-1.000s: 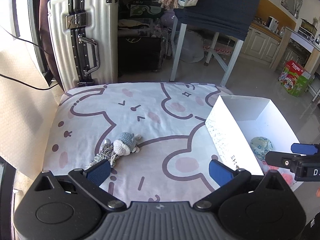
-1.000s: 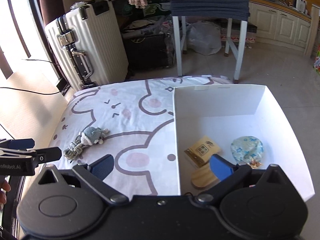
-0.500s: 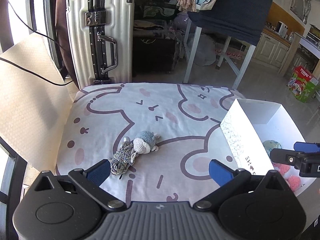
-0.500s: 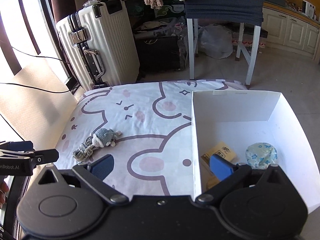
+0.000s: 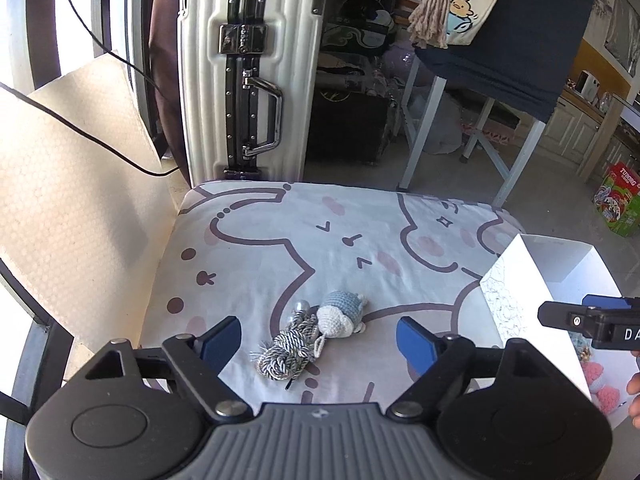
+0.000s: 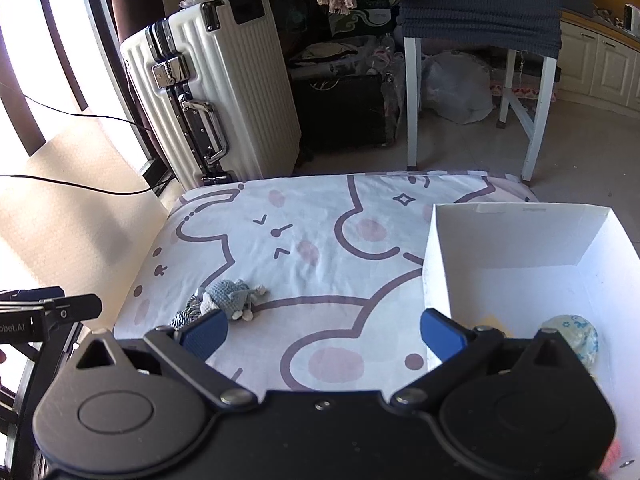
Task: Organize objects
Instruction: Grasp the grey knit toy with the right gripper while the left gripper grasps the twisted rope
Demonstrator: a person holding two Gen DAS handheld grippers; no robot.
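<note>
Crocheted toy (image 5: pixel 340 314), left gripper (image 5: pixel 318 340) closing, seemingly untouched

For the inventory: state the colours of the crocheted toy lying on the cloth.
Blue-grey and white crocheted toy; clearest in the left wrist view.

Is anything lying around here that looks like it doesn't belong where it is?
Only the crocheted toy with its cord tassel: it lies loose on the cartoon sheet, while other small things already sit in the white box. The left gripper is closing around it, not yet touching.

Home, suitcase (image 5: pixel 244 80), kitchen cabinets (image 6: pixel 600 68), cartoon bedsheet (image 5: pixel 320 248)
</note>
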